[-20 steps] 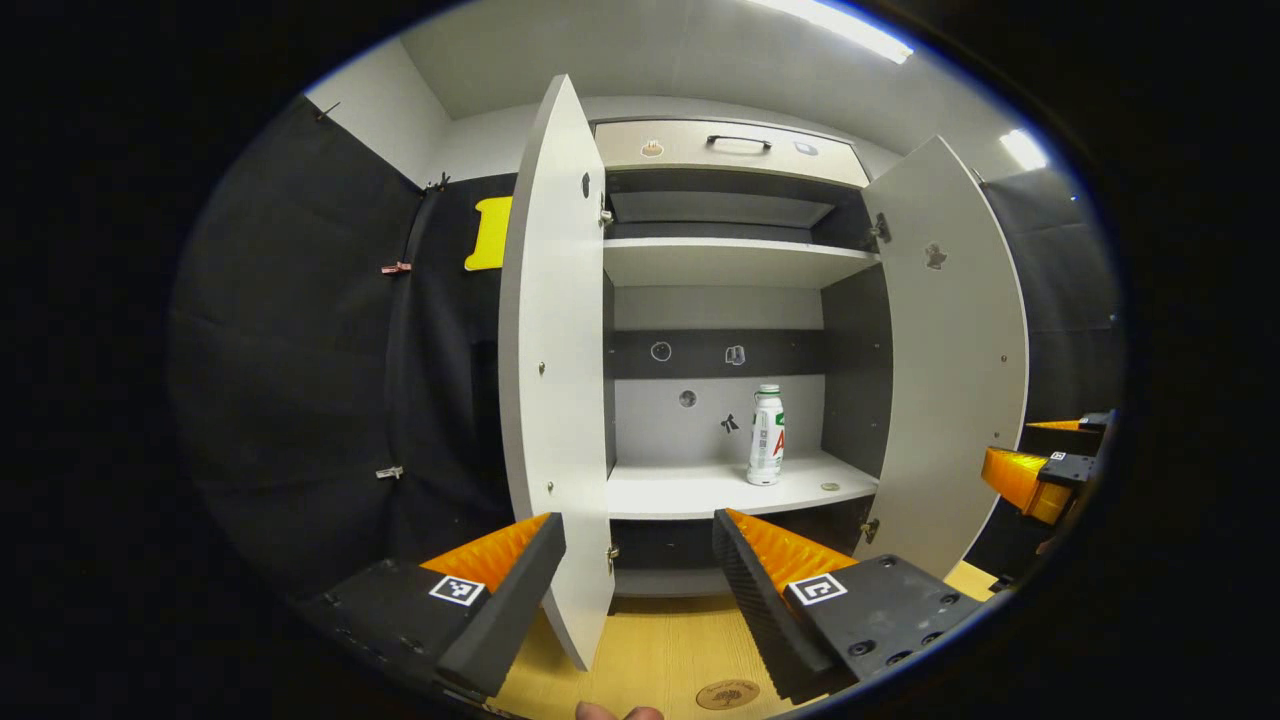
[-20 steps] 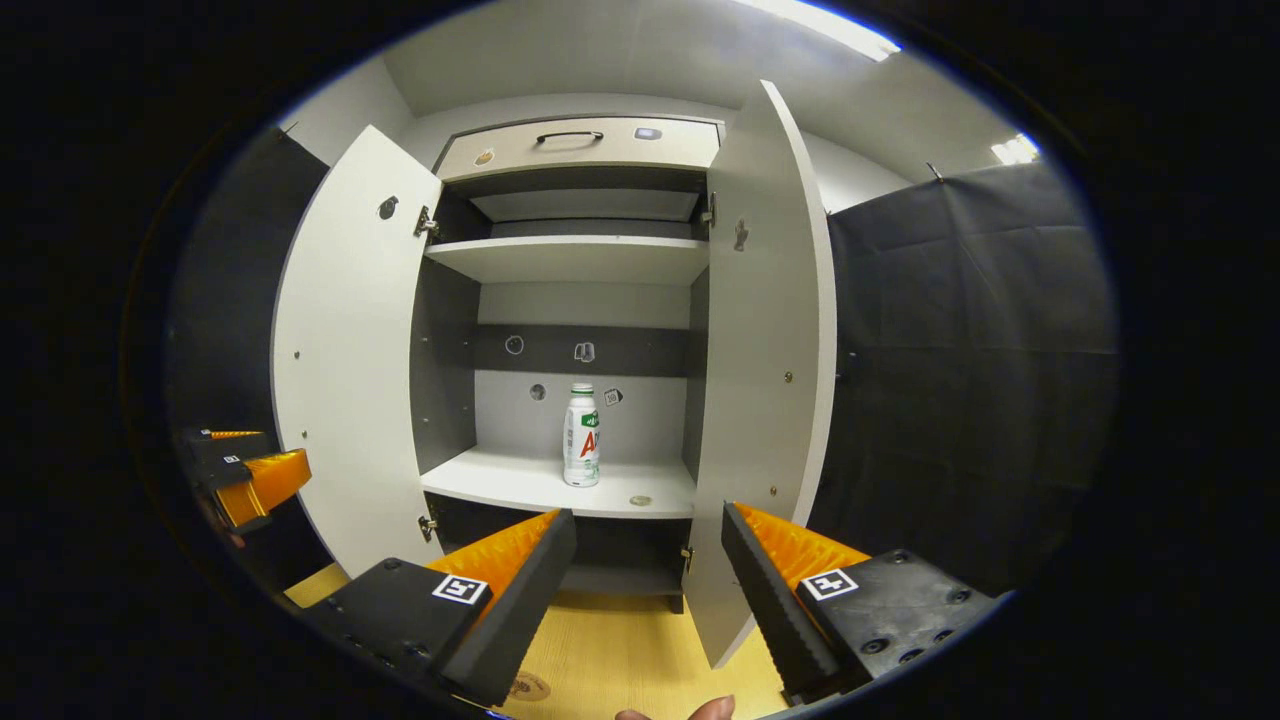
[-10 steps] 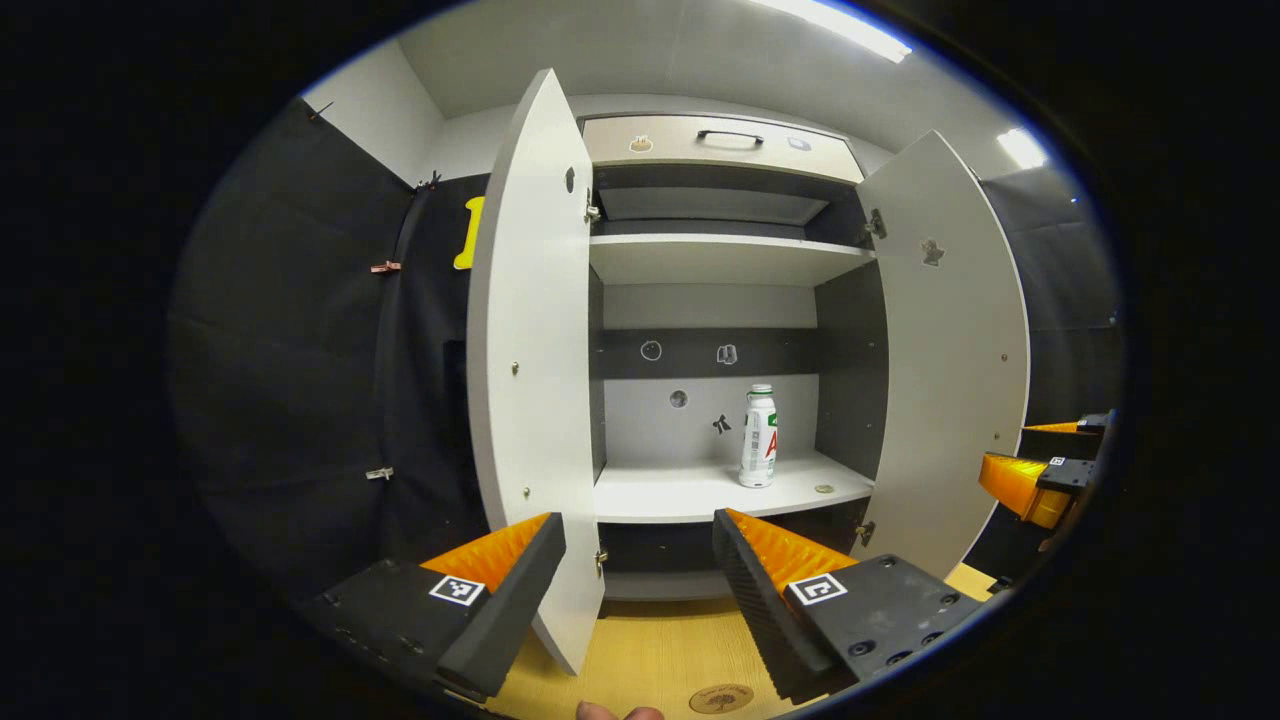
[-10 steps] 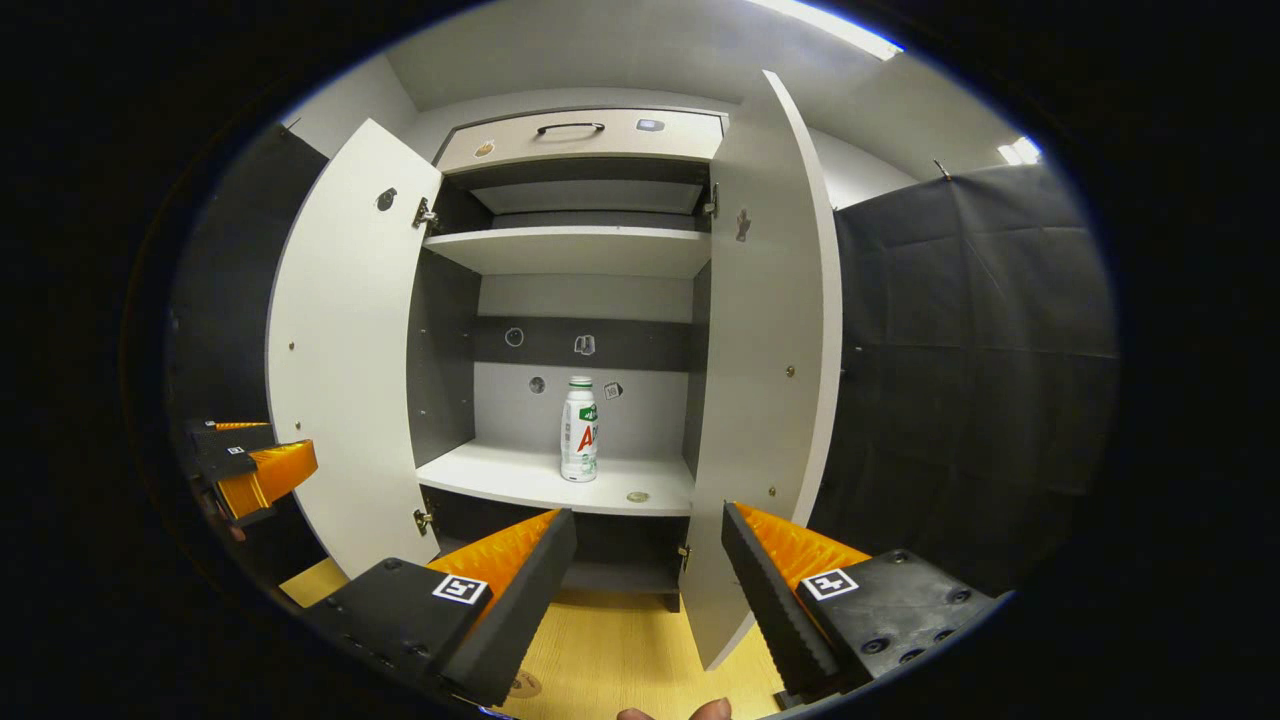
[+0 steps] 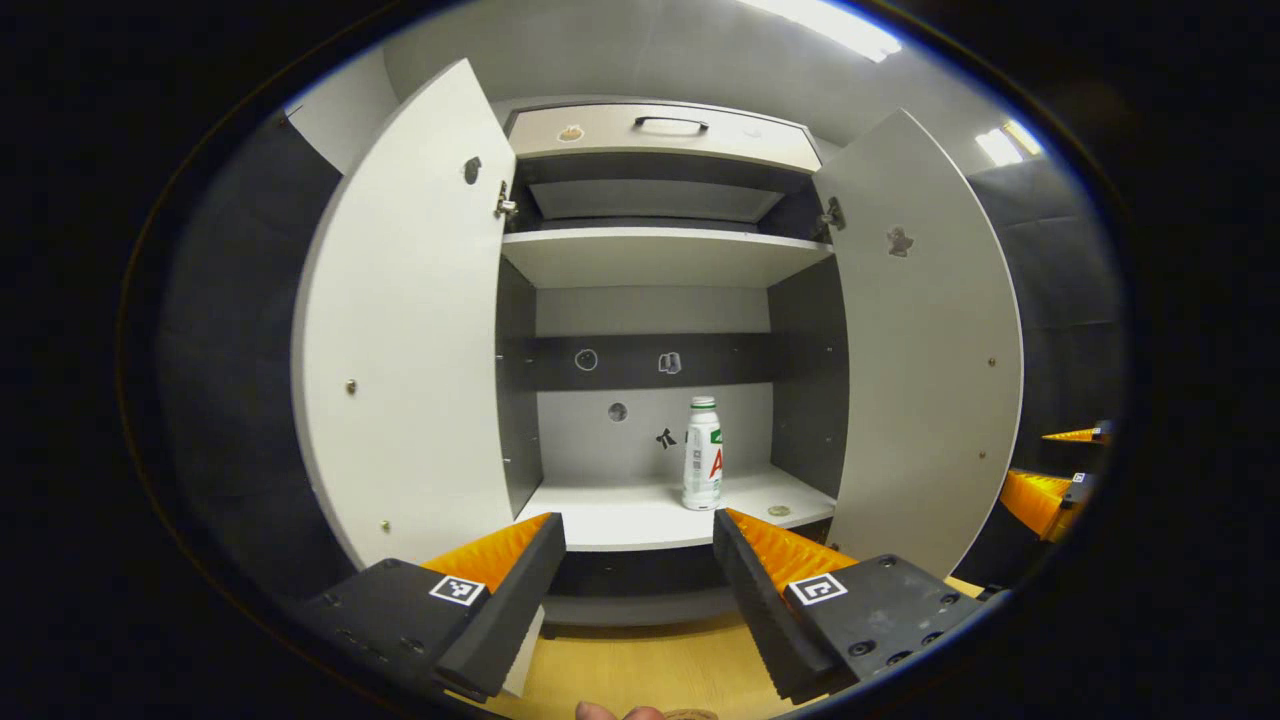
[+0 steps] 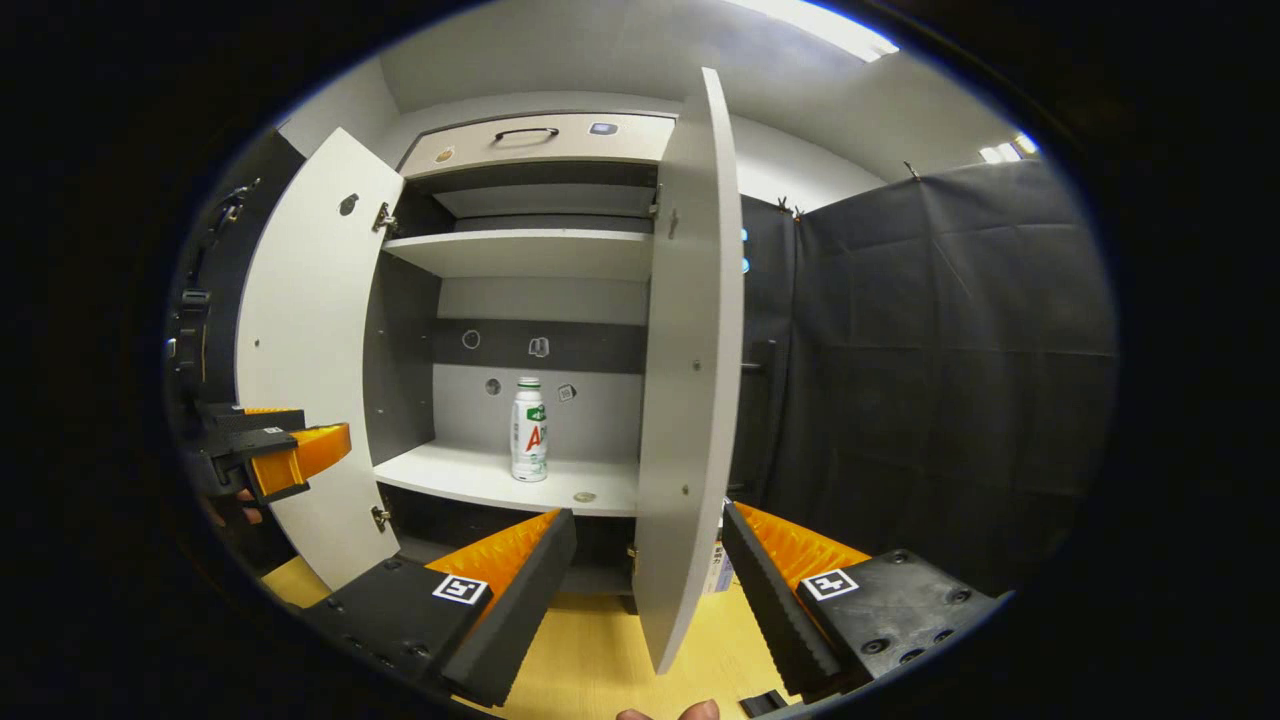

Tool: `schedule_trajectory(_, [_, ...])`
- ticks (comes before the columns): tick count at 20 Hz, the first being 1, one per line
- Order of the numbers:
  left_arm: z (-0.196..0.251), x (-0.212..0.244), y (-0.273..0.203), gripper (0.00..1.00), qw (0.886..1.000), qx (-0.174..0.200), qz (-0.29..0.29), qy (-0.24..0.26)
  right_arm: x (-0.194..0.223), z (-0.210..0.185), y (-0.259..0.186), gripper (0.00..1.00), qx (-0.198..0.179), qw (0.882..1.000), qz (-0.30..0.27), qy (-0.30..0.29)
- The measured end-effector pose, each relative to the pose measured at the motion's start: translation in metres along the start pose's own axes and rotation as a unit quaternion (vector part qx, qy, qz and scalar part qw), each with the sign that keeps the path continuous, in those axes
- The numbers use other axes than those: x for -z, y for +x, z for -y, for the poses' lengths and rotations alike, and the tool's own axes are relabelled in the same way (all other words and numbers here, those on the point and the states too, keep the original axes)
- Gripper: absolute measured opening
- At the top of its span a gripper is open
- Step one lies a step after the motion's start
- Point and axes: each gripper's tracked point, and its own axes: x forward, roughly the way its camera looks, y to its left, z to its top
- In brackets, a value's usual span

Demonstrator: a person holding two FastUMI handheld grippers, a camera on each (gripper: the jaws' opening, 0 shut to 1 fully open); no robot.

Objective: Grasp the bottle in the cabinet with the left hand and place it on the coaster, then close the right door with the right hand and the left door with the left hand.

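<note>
Wood-grain bench [image 5: 640,665] runs along the bottom of both views, with the black cloth booth wall [image 6: 950,360] behind and beside the cabinet.

Left tongs [image 5: 638,545]: spread wide, nothing between the fingers, hovering over the bench in front of the cabinet [image 5: 660,300], roughly centred on the opening. A fingertip of the holding hand [image 5: 610,712] shows at the bottom edge.

Right tongs [image 6: 648,545]: also spread wide, empty, low over the bench. The edge of the right door [image 6: 690,360] sits between the fingers in the right gripper view, but farther off, not touched. The left tongs show at the far left of that view, near the left door [image 6: 300,350].

Both doors are swung open; the left gripper view has the left door [image 5: 410,330] and right door [image 5: 925,340] flanking the opening.

Bottle [image 5: 702,453]: white with a green cap, upright on the lower shelf [image 5: 620,520], right of centre, well apart from both tongs. A small round disc [image 5: 778,510] lies on the shelf just right of it; can't tell what it is. Upper shelf [image 5: 650,255] is above, and a drawer front with a dark handle [image 5: 670,123] sits at the top.

Coaster: a sliver of a round brown disc [image 5: 683,714] on the bench at the bottom edge of the left gripper view, likely it.
</note>
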Motion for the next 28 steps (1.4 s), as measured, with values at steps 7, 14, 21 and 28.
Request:
schedule_trajectory(7, [0.049,-0.001,0.079,0.92,0.999,0.035,-0.002,-0.007,0.007,0.063,0.003,0.98,0.051,0.999,-0.006,0.014])
schedule_trajectory(14, [0.070,0.012,0.179,0.94,0.999,0.034,-0.016,-0.022,0.012,0.096,0.009,0.98,0.071,0.997,-0.012,0.011])
schedule_trajectory(21, [0.069,0.033,0.275,0.94,1.000,0.004,-0.025,0.018,0.019,0.084,0.024,0.98,0.036,0.999,-0.023,0.022])
schedule_trajectory(28, [0.067,0.055,0.338,0.94,0.999,-0.013,-0.042,0.006,0.036,0.074,0.033,0.98,0.004,0.999,-0.039,-0.006])
